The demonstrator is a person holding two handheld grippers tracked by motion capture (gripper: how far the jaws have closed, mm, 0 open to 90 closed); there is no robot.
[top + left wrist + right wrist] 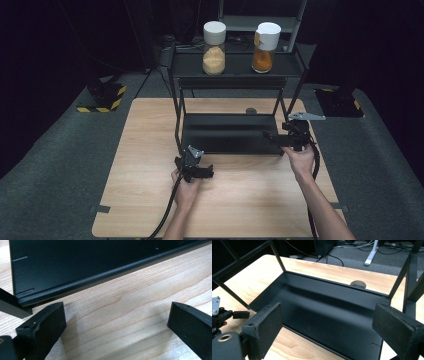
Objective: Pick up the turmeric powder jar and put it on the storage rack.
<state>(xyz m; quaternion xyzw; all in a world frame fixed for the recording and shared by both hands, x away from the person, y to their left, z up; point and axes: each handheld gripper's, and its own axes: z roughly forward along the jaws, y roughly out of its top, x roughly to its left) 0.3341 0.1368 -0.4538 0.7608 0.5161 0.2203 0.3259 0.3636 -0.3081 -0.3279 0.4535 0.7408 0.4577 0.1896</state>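
A black metal rack (227,132) stands on the wooden table (150,150). Its top shelf carries a white-lidded jar of tan grains (214,47) and a white-lidded jar of orange powder (265,47). My left gripper (209,172) hovers low over the wood just in front of the rack's left front corner. Its jaws are open with nothing between them (116,312), facing the lower shelf's front lip (75,287). My right gripper (269,136) sits at the rack's right front corner, pointing left. It is open and empty (328,315) over the bare lower shelf (324,312).
A round hole (251,110) lies in the table behind the rack. The rack's thin uprights (277,255) frame the lower shelf. Yellow-and-black striped stand bases (102,97) rest on the grey floor on both sides. Bare wood spreads in front of the rack.
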